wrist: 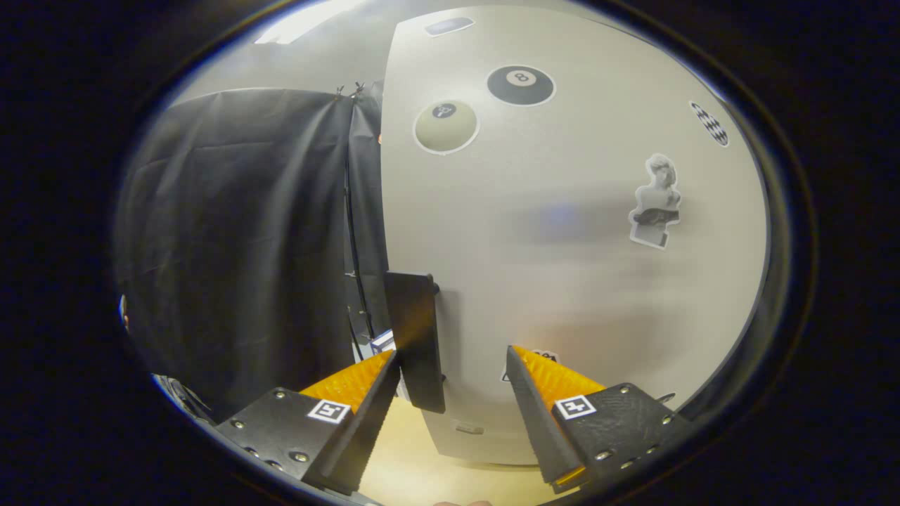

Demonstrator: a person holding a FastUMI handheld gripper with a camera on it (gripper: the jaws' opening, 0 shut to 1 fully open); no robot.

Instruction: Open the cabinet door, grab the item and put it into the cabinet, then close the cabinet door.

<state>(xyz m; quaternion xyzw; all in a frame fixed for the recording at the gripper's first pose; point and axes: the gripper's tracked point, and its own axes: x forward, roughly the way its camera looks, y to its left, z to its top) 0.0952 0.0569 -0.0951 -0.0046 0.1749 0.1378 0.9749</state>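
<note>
Mount: we find the camera riding on the gripper (453, 372), looking forward along its two fingers.
Facing: we record it aimed squarely at the pale cabinet door (562, 239), tilted slightly upward so the door's stickers lie well beyond the fingers.
Nearness: we judge it close; the door spans most of the field ahead, and the dark handle (416, 337) stands between the spread fingers, nearer the left one.
Fingers: apart, neither pressing on the handle.
Left of fingers: black cloth wall (239, 246).
Below fingers: a strip of light wooden surface (415, 457).
Distortion: fisheye; we see the door's edges bow.
</note>
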